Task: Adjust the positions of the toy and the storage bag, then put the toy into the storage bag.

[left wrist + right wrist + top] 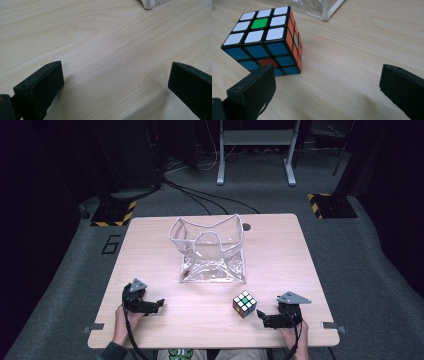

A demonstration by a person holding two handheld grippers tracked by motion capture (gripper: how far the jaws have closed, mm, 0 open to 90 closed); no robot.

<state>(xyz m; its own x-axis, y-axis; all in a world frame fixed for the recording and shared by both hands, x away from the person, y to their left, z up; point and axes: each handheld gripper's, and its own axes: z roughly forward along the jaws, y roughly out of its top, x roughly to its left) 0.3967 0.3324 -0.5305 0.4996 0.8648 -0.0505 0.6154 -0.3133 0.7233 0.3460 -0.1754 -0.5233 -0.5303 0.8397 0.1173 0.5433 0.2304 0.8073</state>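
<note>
Dark curtains and a grey carpeted floor (60, 270) surround a pale wooden table (280, 245), with cables and the legs of a desk frame (256, 150) behind it. On the far middle of the table stands a clear plastic bag (210, 251) with white edging, its mouth gaping upward and nothing visible inside it.

Nearer the person sits a Rubik's cube (244, 304), mostly white on top with one green centre square, blue and orange on the sides seen from the right gripper view. It rests flat on the wood, well short of the bag and untouched.

Judging by this layout, the work looks to be at its very start: the cube is not yet grasped, and lifting it and setting it into the bag all remain.

Right gripper (267, 318) lies on the table just beside the cube, its jaws spread wide; in its own view the cube (265, 41) stands ahead and off to the left, beyond the left jaw rather than between the two. Left gripper (152, 304) rests near the table's left front, well apart from the cube, jaws likewise parted over bare wood.
</note>
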